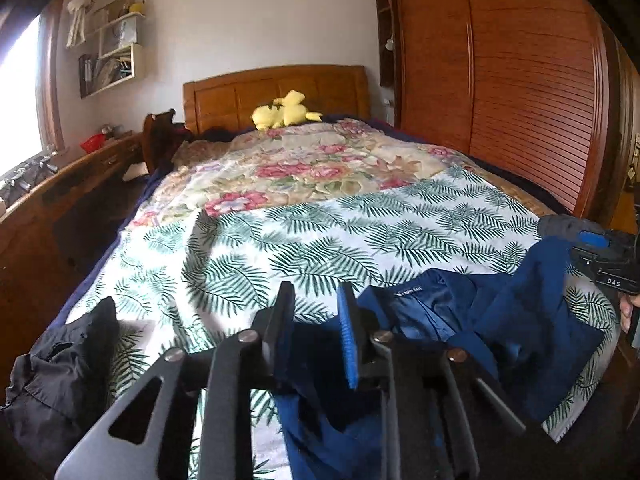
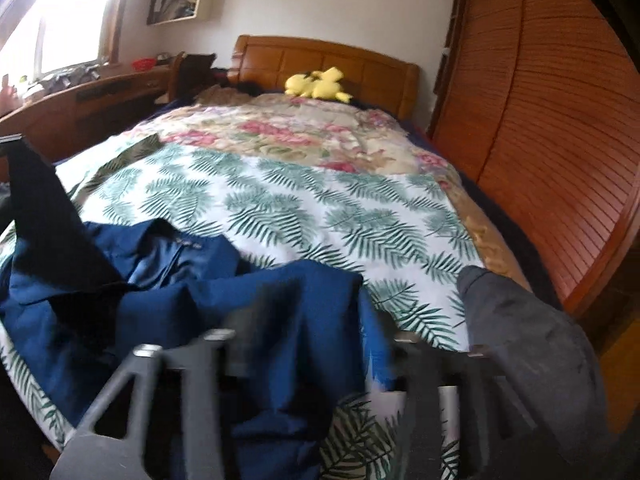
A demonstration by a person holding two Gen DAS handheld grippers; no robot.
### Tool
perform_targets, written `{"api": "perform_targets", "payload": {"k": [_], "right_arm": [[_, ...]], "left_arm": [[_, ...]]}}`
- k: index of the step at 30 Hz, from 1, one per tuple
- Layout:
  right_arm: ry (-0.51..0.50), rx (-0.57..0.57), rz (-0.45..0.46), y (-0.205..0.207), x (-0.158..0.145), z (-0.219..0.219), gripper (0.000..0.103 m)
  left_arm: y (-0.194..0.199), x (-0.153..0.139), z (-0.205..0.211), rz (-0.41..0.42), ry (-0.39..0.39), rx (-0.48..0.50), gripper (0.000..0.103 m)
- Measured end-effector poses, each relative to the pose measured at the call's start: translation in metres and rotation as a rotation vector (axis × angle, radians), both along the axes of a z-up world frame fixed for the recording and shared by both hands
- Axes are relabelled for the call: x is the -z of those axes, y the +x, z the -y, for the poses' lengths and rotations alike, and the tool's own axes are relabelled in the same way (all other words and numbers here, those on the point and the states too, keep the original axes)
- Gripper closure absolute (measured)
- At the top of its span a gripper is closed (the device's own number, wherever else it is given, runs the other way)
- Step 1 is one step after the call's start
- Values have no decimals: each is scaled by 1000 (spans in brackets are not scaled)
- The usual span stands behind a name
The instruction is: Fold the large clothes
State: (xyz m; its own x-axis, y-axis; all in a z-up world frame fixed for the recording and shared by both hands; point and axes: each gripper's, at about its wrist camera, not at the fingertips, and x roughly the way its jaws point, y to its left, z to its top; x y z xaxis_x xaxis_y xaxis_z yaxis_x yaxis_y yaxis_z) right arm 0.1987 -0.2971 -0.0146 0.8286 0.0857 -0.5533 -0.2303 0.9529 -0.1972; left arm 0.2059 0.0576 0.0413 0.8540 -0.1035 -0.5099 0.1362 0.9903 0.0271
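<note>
While a crumpled navy-blue jacket with a satin lining and a small neck label [image 1: 460, 320] lies at the foot of the bed, on the white coverlet printed with green fern leaves [image 1: 320, 232], it is being addressed from both sides. The left tongs [image 1: 316, 320] are seen spread apart, with blue cloth lying between and below the fingers; nothing appears to be clamped, though a light contact with the fabric cannot be ruled out. The right tongs [image 2: 320, 320] are badly blurred in the right wrist view, so whether they are parted or pinching the cloth cannot be told; the navy fabric is draped over and between their fingers. One dark sleeve or flap of the garment [image 2: 48, 208] is raised at the left of that view, which suggests that the jacket is being opened out so that it can be laid flat before any fold is made. A black garment [image 1: 60, 368] is heaped at the left edge of the bed and a grey one [image 2: 528, 352] at the right, probably set aside to keep the middle free. A yellow plush toy [image 1: 286, 112] rests near the wooden headboard [image 1: 276, 92], well apart from the work.
</note>
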Motion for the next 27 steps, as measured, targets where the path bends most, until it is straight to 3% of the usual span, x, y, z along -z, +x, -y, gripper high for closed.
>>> {"api": "perform_targets", "payload": {"k": [7,15,22,27], "right_arm": [[48,-94,-48,-7,4,-16,46],[33,-219,-171,-11,44,-71,46],[-18,-195,-263,-13,81,-83,47],[-106,-113,-309,-4,103,-77,50]], "left_arm": [[-20,4,-8,32,-64,26,74],[-20,56,-1,-14,-138,85,73],[-21,86,-3,-57,-130,120,73],[-20,98,-1,-75,-93,133,73]]}}
